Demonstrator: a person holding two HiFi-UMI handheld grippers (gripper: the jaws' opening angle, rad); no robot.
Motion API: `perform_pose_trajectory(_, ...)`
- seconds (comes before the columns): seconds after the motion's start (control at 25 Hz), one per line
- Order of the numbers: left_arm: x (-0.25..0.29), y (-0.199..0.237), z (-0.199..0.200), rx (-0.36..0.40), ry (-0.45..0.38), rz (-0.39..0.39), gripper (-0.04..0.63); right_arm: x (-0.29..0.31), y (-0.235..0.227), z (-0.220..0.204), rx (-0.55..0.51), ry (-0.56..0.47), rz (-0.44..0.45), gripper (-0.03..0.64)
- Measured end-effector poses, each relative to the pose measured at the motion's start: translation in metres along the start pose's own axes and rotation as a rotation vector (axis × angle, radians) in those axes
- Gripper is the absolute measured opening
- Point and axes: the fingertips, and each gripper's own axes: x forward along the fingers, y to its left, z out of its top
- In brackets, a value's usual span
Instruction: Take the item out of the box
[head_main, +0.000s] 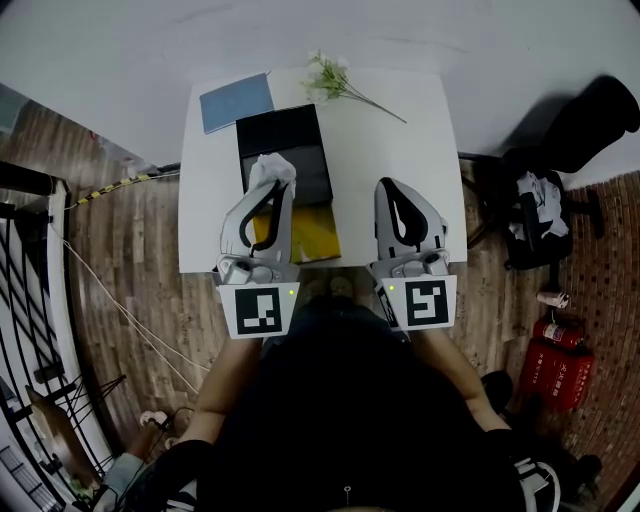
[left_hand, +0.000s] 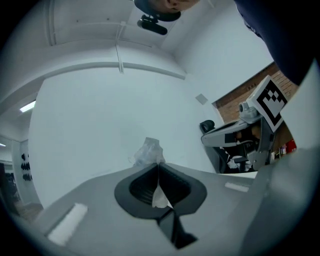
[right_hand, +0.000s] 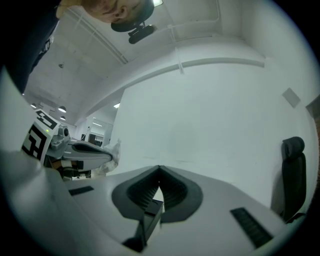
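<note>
White wall and a wooden floor frame a small white desk (head_main: 420, 150). On it lie a blue book (head_main: 236, 102) at the far left corner, a sprig of pale flowers (head_main: 335, 80) at the far edge and a black box (head_main: 300, 140) in the middle, with a yellow sheet-like piece (head_main: 312, 235) just nearer the person.

The left tongs (head_main: 275, 188) are clamped on a crumpled whitish plastic bundle (head_main: 270, 168). In the head view it shows over the near half of the black box. In the left gripper view the 2 jaws of the left tongs (left_hand: 159, 167) are pressed together, with a white flap pinched between them, and the rest of the bundle (left_hand: 147, 152) bunches up beyond the tips against the wall.

The right tongs (head_main: 392, 190) hang over the bare right part of the desk, well apart from the box. In the right gripper view the jaws of these tongs (right_hand: 159, 172) meet at the tips, with nothing between them.
</note>
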Motion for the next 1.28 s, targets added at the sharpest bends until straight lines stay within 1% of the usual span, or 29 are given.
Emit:
perform_pose_trajectory(0.16, -0.008, 0.012, 0.007, -0.125, -0.011, 0.045, 0.018, -0.002, -0.001, 0.012, 0.003, -0.024, -0.006, 0.012)
perform_pose_trajectory(0.2, -0.01, 0.015, 0.01, -0.144, -0.019, 0.054, 0.017, -0.002, -0.002, 0.015, 0.003, -0.029, -0.007, 0.011)
perform_pose_trajectory(0.44, -0.02, 0.029, 0.022, -0.206, -0.069, 0.102, 0.017, -0.003, -0.004, 0.025, -0.006, -0.053, -0.003, 0.012)
perform_pose_trajectory(0.52, -0.023, 0.034, 0.028, -0.212, -0.105, 0.122, 0.017, -0.004, -0.005, 0.029, -0.007, -0.061, -0.004, 0.011)
perform_pose_trajectory(0.6, -0.026, 0.04, 0.035, -0.202, -0.145, 0.144, 0.017, -0.004, -0.005, 0.033, -0.008, -0.068, -0.005, 0.011)
perform_pose_trajectory(0.64, -0.028, 0.042, 0.037, -0.204, -0.149, 0.153, 0.017, -0.005, -0.005, 0.035, -0.009, -0.072, -0.006, 0.011)
perform_pose_trajectory(0.8, -0.031, 0.046, 0.039, -0.233, -0.148, 0.168, 0.018, -0.007, -0.008, 0.042, -0.009, -0.086, -0.016, 0.012)
perform_pose_trajectory(1.28, -0.037, 0.043, 0.045, -0.231, -0.152, 0.176, 0.018, -0.012, -0.011, 0.042, 0.003, -0.07, -0.017, 0.011)
